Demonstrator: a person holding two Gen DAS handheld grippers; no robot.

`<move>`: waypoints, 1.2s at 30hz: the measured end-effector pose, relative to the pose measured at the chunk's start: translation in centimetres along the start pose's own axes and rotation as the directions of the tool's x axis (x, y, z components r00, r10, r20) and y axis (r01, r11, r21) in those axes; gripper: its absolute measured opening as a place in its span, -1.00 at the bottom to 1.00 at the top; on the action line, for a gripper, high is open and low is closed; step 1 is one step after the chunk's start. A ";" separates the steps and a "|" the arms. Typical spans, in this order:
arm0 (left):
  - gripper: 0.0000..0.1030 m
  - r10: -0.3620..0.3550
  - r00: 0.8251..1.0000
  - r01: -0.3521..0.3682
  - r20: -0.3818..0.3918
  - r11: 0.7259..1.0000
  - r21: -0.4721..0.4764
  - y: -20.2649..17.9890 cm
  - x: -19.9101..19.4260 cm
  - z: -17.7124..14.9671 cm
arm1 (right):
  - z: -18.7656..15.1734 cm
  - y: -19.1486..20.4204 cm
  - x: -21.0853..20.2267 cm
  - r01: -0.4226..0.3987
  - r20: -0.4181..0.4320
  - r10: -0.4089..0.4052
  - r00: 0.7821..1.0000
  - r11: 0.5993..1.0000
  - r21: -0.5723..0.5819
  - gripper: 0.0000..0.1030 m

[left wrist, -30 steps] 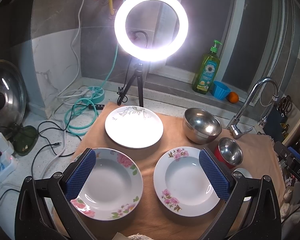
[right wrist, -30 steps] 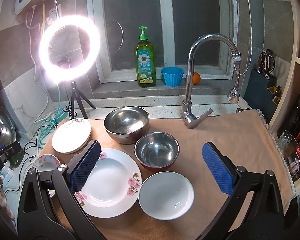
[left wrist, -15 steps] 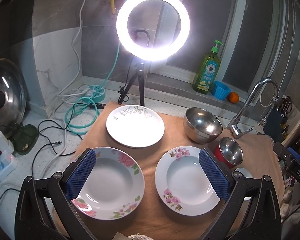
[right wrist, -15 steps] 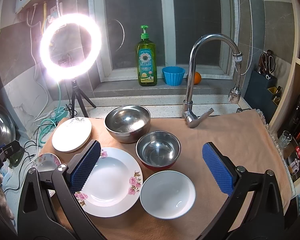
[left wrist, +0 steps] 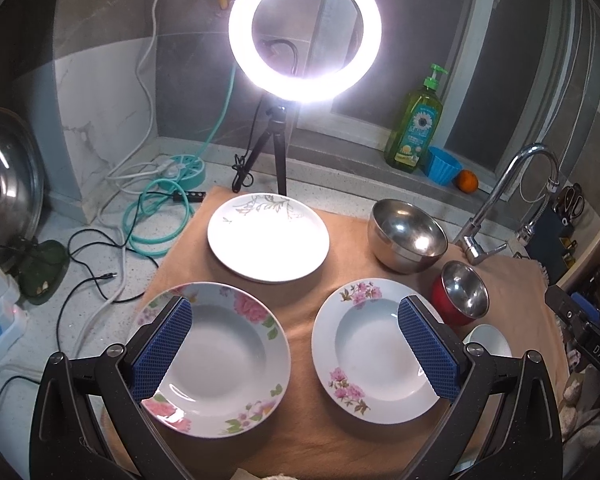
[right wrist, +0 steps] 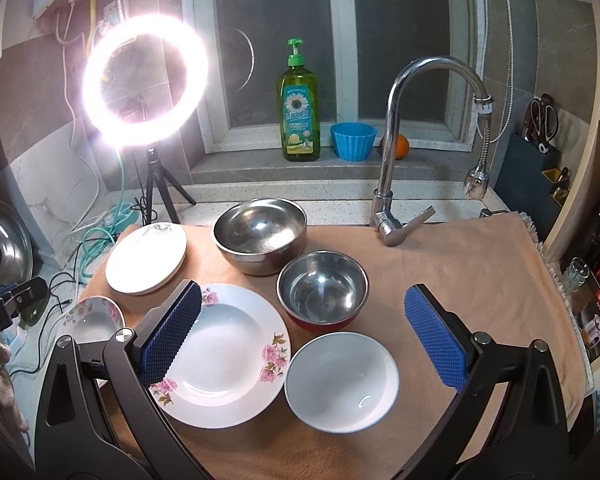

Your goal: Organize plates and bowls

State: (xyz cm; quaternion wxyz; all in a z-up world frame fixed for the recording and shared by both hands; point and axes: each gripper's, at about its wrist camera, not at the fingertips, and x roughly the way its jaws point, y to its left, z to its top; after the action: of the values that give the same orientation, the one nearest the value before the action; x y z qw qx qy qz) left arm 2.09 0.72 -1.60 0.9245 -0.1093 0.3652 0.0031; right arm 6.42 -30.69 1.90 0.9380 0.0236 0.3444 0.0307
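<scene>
Left gripper fingers hide part of flowered plate.

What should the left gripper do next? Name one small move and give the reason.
Probably lower the left gripper toward the near rim of the left floral plate to lift it onto the matching right floral plate. Both grippers' jaws are open and empty, no dish is stacked yet, and these two similar deep plates lie side by side on the tan cloth, right under that gripper.
</scene>
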 end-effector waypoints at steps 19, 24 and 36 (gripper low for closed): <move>0.35 -0.131 0.969 0.153 -0.211 0.984 0.090 -1.0 5.9 0.5 | -5.4 -1.0 3.4 -0.224 -0.258 0.243 0.935 0.969 0.103 0.36; 0.09 -0.179 0.940 0.228 -0.292 0.963 0.144 -2.3 8.8 1.0 | -8.1 -0.8 5.3 -0.271 -0.355 0.316 0.880 0.947 0.173 0.08; -0.28 -0.254 0.844 0.367 -0.473 0.915 0.164 -4.3 16.7 2.7 | -11.6 0.7 8.8 -0.284 -0.477 0.378 0.794 0.923 0.259 -0.20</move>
State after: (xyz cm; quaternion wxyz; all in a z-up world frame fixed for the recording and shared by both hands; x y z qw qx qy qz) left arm 16.50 -4.20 -10.14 0.8114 -0.0486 0.5401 -0.2184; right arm 5.61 -29.09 -12.58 0.7844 0.1564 0.5757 0.1696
